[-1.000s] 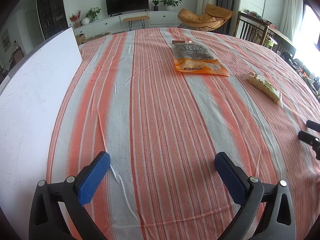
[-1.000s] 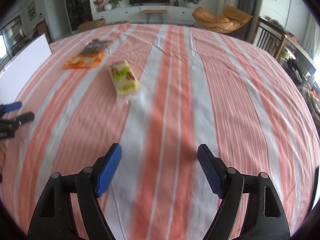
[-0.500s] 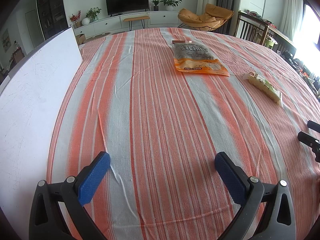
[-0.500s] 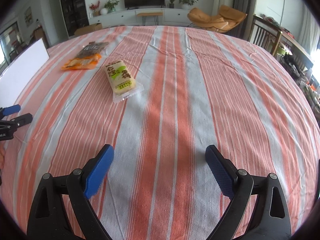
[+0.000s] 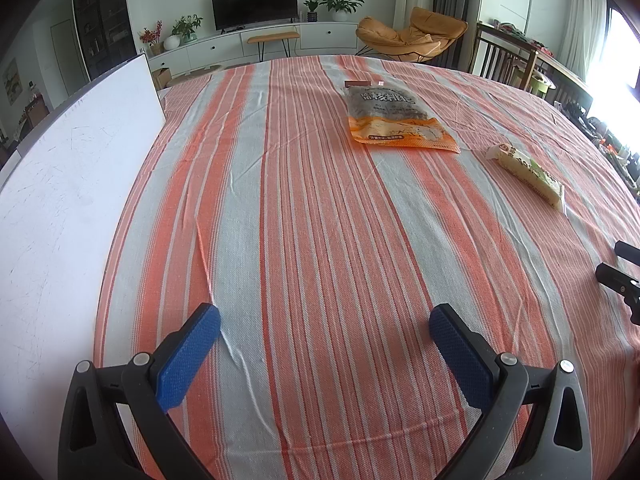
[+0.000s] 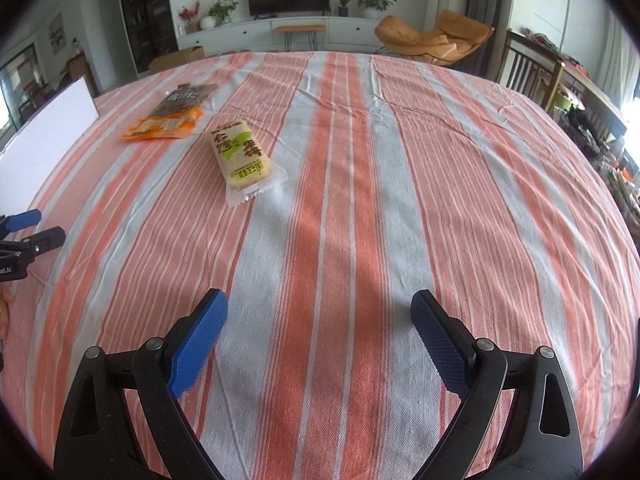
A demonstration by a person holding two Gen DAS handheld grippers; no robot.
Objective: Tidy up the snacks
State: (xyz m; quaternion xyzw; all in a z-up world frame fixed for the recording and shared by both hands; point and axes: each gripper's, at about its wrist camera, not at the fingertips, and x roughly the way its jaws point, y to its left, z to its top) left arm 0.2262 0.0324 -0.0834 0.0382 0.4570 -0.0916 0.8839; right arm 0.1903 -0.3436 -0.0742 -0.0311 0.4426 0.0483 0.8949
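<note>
Orange-and-white striped cloth [image 6: 340, 208] covers the table, and two snacks lie flat on it. In the right wrist view, the green-labelled rice cracker pack [image 6: 242, 156] is found at 11 o'clock from the right gripper [image 6: 319, 334], well apart from it. The orange walnut bag [image 6: 170, 116] is seen farther out at 10 o'clock, near the pack but not touching it. The jaws of the right gripper are spread wide with nothing between them. The jaws of the left gripper [image 5: 325, 338] are likewise spread and empty above bare cloth.

Hazards, as judged:
- The pack is wrapped in smooth film with a thin clear seal flap. If only the flap is pinched, the pack may swing or slip out.
- Contents are likely brittle; cracking may be caused by full closing force across the middle.
- The cloth is loose and creased. If the fingers are lowered too far, fabric may be caught with the snack and the bag dragged along.
- Both grippers are directed toward the same region, so a collision is possible if both are advanced together.

View differences: the large white board [image 5: 68, 200] at 9 to 10 o'clock is shown in full only by the left wrist view, where the pack [image 5: 528, 170] appears edge-on at 2 o'clock. The pack's printed face and seal flap are shown only by the right wrist view. No container for the snacks is seen in either view.
</note>
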